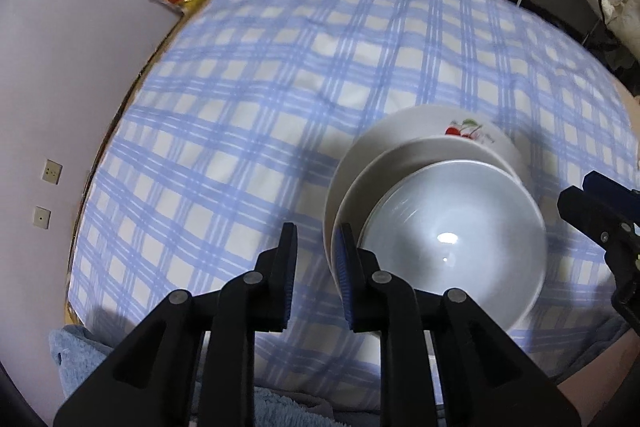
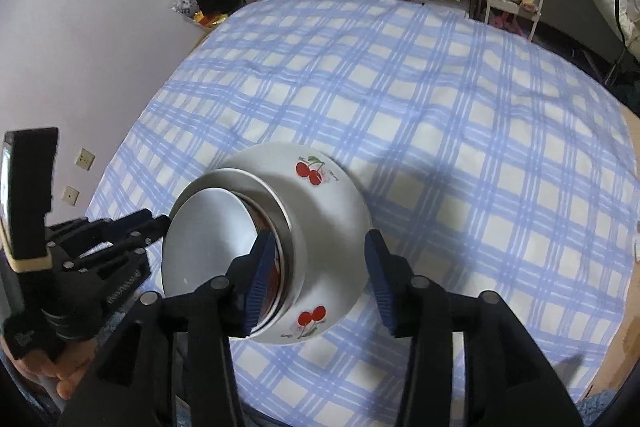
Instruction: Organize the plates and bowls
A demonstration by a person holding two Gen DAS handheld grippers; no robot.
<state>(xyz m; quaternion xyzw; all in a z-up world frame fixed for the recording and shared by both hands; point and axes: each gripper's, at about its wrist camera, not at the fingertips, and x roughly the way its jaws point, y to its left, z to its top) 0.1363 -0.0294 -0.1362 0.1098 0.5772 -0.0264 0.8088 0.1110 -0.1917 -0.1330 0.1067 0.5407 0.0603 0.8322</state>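
Both sets of fingers apart: left gripper (image 1: 317, 279) clear beside the nested white ceramic bowls (image 1: 452, 239), right gripper (image 2: 320, 287) loosely straddling the cherry-printed wall — lift straight off, no nudging.

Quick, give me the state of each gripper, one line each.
Left gripper: open, nothing between its pads; it sits beside the stack of bowls.
Right gripper: open, jaws straddling the cherry bowl without pressing on it.

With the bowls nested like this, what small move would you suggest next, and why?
Probably lift both tongs straight up and clear. The left tongs and right tongs stand open, gripping nothing, and the plain white bowl already sits nested inside the cherry-printed white bowl.
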